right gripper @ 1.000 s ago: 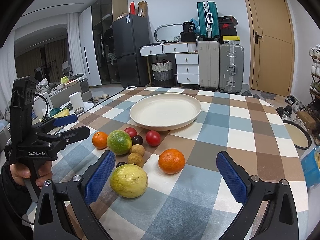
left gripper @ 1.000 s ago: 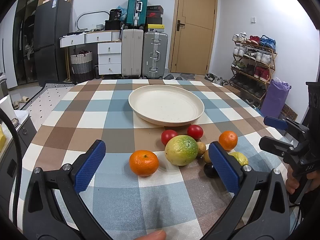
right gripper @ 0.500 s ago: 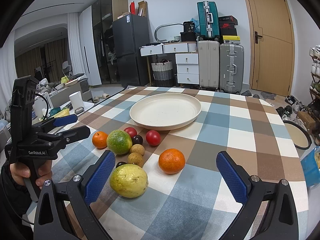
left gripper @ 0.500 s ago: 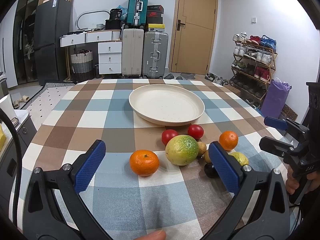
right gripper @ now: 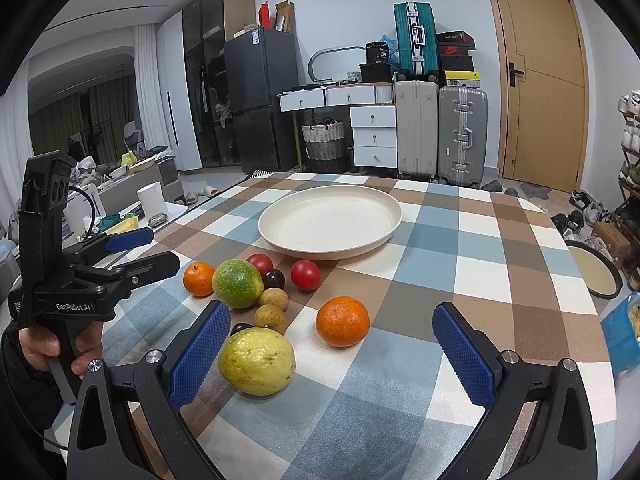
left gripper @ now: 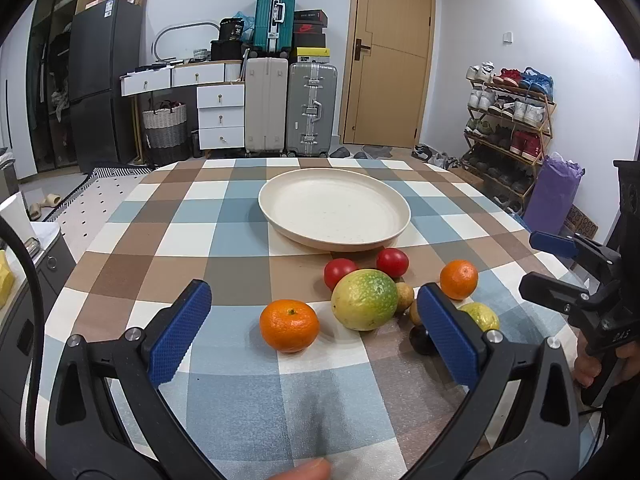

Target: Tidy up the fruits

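Left gripper (left gripper: 314, 330) jaws spread wide, empty, low over the checked table (left gripper: 224, 272) | orange (left gripper: 289, 325) between its fingers, green fruit (left gripper: 365, 299) and tomatoes (left gripper: 339, 272) beside, all short of the plate (left gripper: 334, 210) | right gripper (right gripper: 331, 350) released too, yellow fruit (right gripper: 257, 361) at its left pad, second orange (right gripper: 343, 321) between.

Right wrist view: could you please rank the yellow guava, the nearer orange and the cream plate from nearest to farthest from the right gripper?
From the right gripper:
1. Yellow guava, beside its left finger.
2. Nearer orange, just ahead, centre.
3. Cream plate, beyond the fruit.
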`<state>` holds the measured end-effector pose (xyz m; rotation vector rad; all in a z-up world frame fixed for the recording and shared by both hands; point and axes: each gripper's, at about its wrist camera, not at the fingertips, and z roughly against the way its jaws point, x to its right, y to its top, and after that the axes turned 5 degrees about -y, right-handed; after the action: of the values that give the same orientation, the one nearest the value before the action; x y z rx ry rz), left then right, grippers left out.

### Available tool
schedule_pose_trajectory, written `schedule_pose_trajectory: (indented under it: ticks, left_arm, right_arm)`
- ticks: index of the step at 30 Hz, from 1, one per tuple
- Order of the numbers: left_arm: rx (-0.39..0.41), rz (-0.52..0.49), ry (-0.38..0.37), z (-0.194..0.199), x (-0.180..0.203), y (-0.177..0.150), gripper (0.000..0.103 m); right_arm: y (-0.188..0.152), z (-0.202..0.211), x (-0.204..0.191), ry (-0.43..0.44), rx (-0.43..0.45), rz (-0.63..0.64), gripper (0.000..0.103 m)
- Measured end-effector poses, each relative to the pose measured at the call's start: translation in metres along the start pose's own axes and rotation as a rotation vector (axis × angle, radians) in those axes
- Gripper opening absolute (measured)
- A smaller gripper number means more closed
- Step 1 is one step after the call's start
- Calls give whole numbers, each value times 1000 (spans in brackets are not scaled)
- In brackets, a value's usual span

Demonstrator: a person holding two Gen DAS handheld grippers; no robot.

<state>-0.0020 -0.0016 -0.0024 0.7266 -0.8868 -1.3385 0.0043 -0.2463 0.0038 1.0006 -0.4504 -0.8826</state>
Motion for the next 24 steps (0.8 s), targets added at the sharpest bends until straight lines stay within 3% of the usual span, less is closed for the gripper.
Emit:
schedule_pose_trajectory:
  ticks: [9, 24]
  left_arm:
    - [0, -1, 1, 0, 0, 0, 103]
    - [-67, 23, 2, -7, -5, 1, 103]
  right_arm:
    - [-2, -2, 1, 5, -13, -4, 103]
    - [1, -4, -3, 29, -68, -11, 103]
